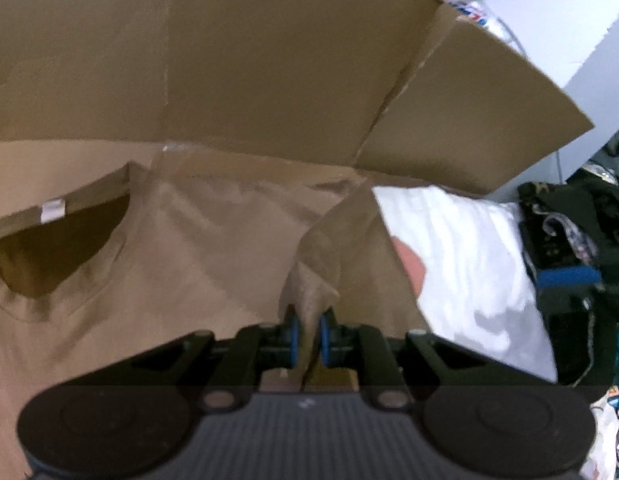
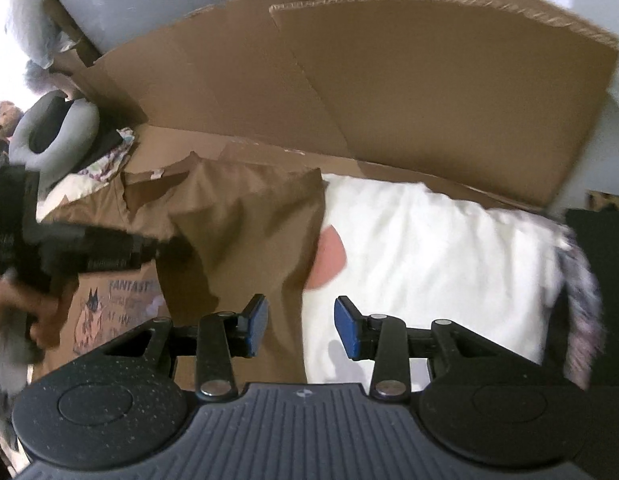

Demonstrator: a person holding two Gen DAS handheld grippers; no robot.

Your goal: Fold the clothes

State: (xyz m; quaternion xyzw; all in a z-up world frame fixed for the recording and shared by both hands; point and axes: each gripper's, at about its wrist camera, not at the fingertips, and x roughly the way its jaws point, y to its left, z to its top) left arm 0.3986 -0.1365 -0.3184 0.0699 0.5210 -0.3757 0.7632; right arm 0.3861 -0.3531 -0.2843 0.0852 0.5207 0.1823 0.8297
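The right gripper point(image 2: 301, 322), black with 2 blue pads, fills the near edge, its jaws standing apart with nothing pressed between them. Just beyond it a tan cotton T-shirt point(image 2: 245, 236) drapes in folds, its right edge lying over a white pillow point(image 2: 429, 264); a small pinkish patch shows where they meet. At far left the black left gripper point(image 2: 165, 250) reaches into the shirt's fabric, a hand point(image 2: 41, 320) on its grip, though blur hides its jaws. Behind everything stand large brown corrugated cardboard flaps point(image 2: 429, 92). A grey neck pillow point(image 2: 53, 132) lies far left.
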